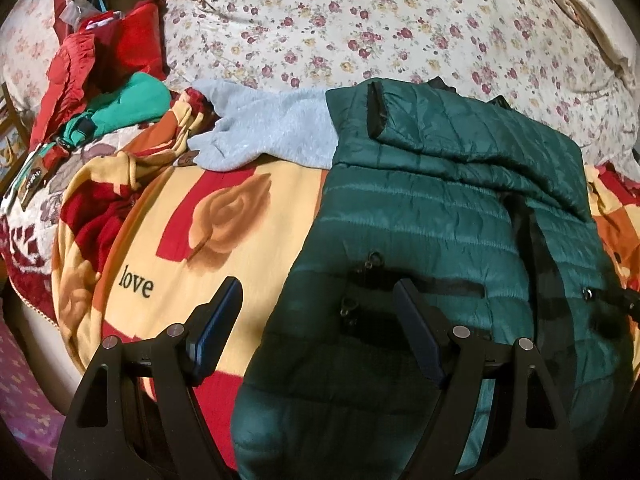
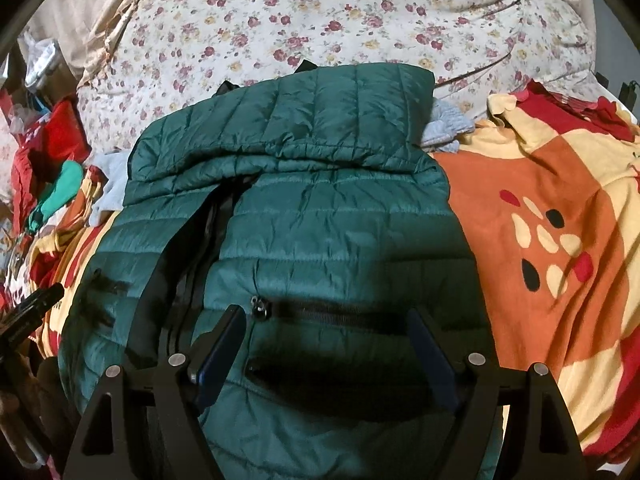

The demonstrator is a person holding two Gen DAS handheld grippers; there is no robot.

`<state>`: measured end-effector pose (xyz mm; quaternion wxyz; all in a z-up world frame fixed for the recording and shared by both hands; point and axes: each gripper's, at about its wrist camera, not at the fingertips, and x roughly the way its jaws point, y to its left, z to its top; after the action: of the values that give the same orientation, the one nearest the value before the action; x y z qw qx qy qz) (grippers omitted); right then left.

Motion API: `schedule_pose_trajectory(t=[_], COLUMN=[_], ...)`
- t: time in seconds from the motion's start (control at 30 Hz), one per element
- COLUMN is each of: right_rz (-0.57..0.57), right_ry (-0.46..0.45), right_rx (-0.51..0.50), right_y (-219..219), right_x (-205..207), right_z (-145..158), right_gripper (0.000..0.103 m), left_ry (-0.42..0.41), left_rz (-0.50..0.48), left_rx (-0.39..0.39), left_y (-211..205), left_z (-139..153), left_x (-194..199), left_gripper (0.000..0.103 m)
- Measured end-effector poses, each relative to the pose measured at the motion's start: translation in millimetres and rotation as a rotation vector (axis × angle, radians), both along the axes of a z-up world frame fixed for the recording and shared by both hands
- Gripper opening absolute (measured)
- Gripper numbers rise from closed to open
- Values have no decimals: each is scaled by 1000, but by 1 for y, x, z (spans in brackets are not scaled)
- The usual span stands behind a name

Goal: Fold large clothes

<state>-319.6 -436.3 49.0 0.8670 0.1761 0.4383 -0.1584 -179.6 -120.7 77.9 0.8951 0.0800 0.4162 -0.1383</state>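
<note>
A dark green quilted jacket (image 1: 440,216) lies front up on the bed, one sleeve folded across its chest (image 2: 320,128). My left gripper (image 1: 316,294) hovers open over the jacket's lower left edge, one finger above the blanket and the other above a zip pocket. My right gripper (image 2: 326,318) is open over the jacket's lower right front, straddling a zipped pocket (image 2: 332,312). Neither pair of pads presses the fabric. The left gripper (image 2: 36,308) shows dark at the left edge of the right wrist view.
A red, orange and yellow blanket (image 1: 224,216) printed with "love" covers the bed under the jacket. A grey fleece garment (image 1: 264,132) lies behind it, with a floral duvet (image 1: 360,28) beyond. Red and green clothes (image 1: 120,80) are piled at the far left.
</note>
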Motion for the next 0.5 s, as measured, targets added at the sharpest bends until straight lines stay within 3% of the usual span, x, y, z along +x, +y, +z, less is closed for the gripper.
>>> schedule_pose_trajectory(t=[0.5], right_rz=[25], right_ry=[29], right_rx=[1], right_y=[11], right_x=[-16], right_z=[1], right_gripper=[80], left_ry=[17], left_rz=[6], left_rx=[-4], left_y=[11], left_z=[-4], left_x=[-16], left_gripper=[78])
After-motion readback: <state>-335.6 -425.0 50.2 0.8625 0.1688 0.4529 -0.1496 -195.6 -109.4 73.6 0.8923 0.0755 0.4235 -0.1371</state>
